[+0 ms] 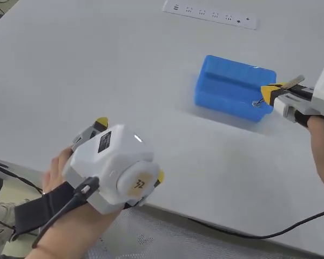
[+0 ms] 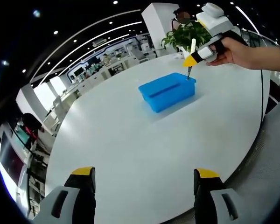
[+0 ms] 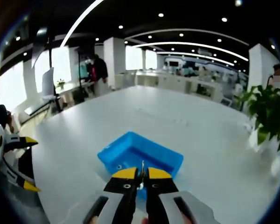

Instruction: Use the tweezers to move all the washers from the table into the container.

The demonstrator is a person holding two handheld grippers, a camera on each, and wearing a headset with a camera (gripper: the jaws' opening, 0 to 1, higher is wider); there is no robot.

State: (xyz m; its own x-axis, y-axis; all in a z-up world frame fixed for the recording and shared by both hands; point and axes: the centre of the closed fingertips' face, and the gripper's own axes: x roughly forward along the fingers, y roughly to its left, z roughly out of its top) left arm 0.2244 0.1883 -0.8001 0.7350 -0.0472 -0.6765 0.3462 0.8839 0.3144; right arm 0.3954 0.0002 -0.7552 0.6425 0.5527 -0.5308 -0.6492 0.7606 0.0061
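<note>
- White table (image 1: pixel 97 65) runs across the head view, with a power strip (image 1: pixel 209 14) near its far edge. The blue container (image 1: pixel 232 81) sits right of centre. The right gripper (image 1: pixel 271 93) reaches in from the right, its jaws pressed together on the tweezers (image 1: pixel 294 82), whose tips hang at the container's near right corner. At the tips is what I take for a washer (image 1: pixel 256 102), a small grey piece too small to be sure of. The left gripper (image 1: pixel 127 154) is held near the table's front edge, well apart from the container.
- Left gripper view: its own jaws stand spread wide with nothing between them, over bare table. Far ahead the tweezers point down at the container's corner, with a plant (image 2: pixel 186 32) behind.
- Right gripper view: the jaws pinch the thin tweezers between them, and the container's open hollow lies just beyond.
- The step in hand looks like the drop. To do it well, bring the tips fully inside the rim rather than over the wall and lower them close to the floor. Then ease the squeeze gently, so the washer falls flat and neither bounces out nor clings to a tip. The left gripper does best to keep clear.
</note>
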